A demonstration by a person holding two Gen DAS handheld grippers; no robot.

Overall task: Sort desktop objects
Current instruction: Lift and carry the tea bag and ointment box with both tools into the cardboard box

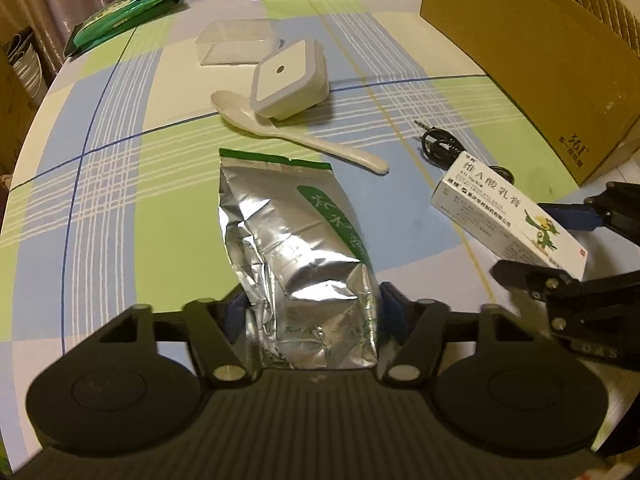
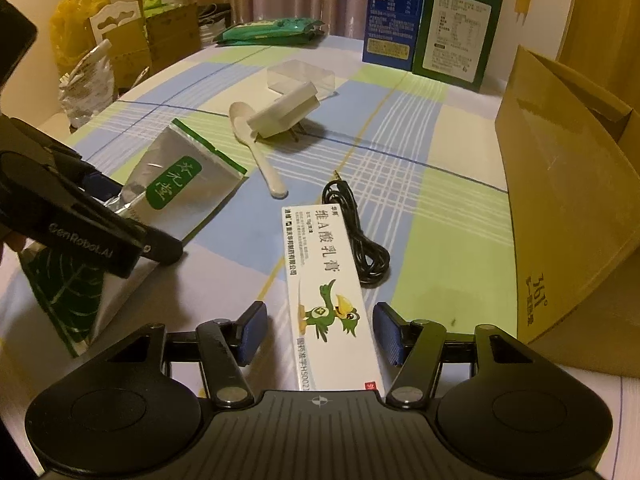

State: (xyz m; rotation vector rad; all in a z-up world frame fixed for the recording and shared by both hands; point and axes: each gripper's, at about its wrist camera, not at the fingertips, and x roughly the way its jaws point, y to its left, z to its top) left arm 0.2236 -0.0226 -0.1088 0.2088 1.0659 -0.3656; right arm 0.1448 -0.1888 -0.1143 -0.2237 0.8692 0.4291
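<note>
While left tongs (image 1: 316,308) pinch foil pouch (image 1: 296,236), right tongs (image 2: 320,334) straddle box (image 2: 328,280).

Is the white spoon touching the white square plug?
Touching. The left wrist view shows the plug resting its lower edge on the spoon bowl, with no tablecloth visible between them.

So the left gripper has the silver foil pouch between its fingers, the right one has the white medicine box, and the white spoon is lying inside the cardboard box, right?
Not quite. The white spoon lies on the tablecloth beside the white plug-in adapter, outside the cardboard box; the right wrist view shows it. The silver foil pouch is between the left gripper's fingers, the white medicine box between the right gripper's.
</note>
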